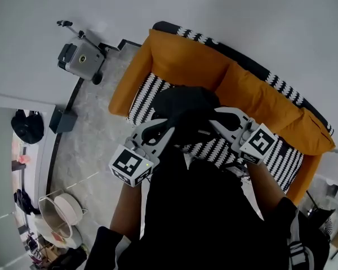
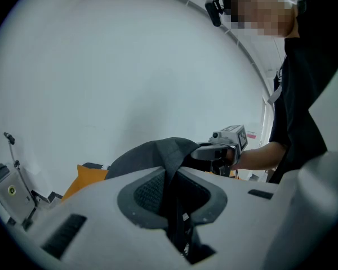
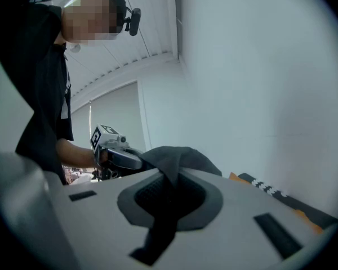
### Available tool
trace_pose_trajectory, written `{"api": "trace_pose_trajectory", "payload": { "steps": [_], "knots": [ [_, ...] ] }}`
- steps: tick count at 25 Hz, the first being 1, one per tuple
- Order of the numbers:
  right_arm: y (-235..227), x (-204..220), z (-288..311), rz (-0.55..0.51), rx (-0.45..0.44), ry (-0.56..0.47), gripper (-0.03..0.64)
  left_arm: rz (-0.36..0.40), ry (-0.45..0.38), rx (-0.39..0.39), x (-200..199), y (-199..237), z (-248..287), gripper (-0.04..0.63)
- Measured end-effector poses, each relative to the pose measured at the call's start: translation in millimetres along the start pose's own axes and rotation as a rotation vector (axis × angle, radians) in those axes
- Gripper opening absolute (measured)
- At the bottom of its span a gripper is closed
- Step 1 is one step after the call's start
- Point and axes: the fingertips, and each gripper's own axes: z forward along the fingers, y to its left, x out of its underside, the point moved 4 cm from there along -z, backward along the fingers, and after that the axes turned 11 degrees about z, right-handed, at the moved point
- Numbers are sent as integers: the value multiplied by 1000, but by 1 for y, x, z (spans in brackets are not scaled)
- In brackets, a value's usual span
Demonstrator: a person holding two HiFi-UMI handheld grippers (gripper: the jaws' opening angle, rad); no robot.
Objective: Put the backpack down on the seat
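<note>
Backpack [image 1: 186, 107] over striped seat [image 1: 145, 94], left claw [image 1: 159, 127] and right claw [image 1: 221, 120] each pinched on its fabric, forearms [image 1: 127, 207] outstretched.

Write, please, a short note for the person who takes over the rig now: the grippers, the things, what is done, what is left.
Left gripper: shut on the backpack fabric.
Right gripper: shut on the backpack too, on the other side.
Backpack: held between both, over the striped seat of the orange sofa; whether it touches the seat cannot be told.
Done: backpack is at the sofa.
Left: lower it onto the seat, open both jaws, withdraw.
</note>
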Motion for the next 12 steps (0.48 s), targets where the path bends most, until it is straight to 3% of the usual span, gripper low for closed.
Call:
{"api": "trace_pose_trajectory", "payload": {
  "steps": [12],
  "knots": [
    [-42, 3, 114, 98, 28, 70, 31, -86, 8, 28, 47, 116, 0, 54]
  ]
}}
